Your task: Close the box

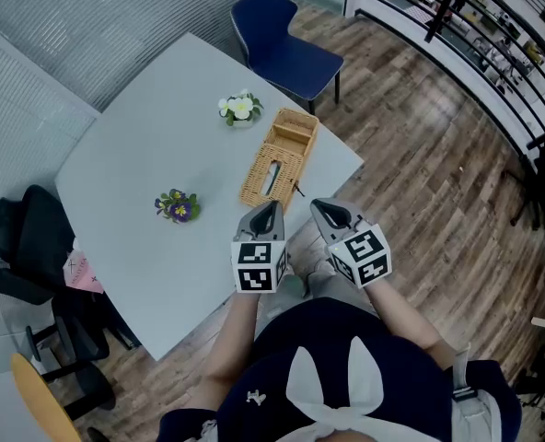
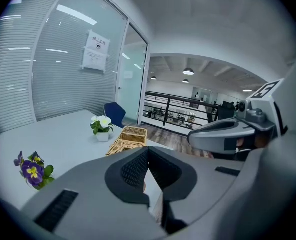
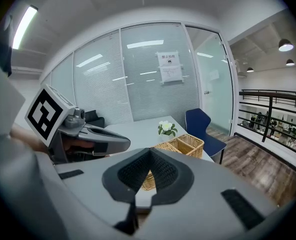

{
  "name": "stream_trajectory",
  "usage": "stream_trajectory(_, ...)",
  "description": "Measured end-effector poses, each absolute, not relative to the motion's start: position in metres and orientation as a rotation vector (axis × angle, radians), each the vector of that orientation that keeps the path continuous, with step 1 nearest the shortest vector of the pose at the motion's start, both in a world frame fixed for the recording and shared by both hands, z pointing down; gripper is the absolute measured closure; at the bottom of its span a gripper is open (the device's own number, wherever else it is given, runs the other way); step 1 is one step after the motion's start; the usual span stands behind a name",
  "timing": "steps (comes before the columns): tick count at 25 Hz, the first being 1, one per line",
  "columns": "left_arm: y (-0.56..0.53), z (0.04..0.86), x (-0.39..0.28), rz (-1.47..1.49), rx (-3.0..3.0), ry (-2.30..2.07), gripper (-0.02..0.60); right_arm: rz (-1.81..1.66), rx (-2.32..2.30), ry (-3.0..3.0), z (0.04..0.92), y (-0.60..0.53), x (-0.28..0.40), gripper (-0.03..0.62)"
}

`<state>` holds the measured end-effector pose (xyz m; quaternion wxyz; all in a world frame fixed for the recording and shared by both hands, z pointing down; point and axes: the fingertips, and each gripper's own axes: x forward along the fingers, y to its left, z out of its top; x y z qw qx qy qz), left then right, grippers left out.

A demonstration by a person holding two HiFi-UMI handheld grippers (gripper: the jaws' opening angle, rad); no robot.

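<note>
A long wicker box (image 1: 277, 159) lies near the right edge of the white table (image 1: 144, 127). Its near part has a woven top with a slot, and its far end shows an open compartment. Both grippers hover side by side at the table's near edge, just short of the box. My left gripper (image 1: 271, 207) is shut with nothing between its pads, pointing at the box (image 2: 128, 138). My right gripper (image 1: 320, 205) is also shut and empty, with the box (image 3: 185, 145) beyond its tips. Neither touches the box.
A white flower in a small pot (image 1: 241, 109) stands behind the box, and a purple flower (image 1: 178, 206) lies to its left. A blue chair (image 1: 282, 44) stands past the far corner and a black office chair (image 1: 33, 238) at the left. Wooden floor and a railing (image 1: 475, 35) lie to the right.
</note>
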<state>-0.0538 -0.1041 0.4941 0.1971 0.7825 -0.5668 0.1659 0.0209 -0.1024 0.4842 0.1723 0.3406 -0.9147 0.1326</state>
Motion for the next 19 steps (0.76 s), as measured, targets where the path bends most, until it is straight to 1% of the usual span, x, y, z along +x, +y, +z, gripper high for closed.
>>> stream_trajectory(19,-0.1011,0.5008,-0.0454,0.421,2.198,-1.524,0.56,0.38,0.946,-2.589,0.488,-0.1022,0.0177,0.591)
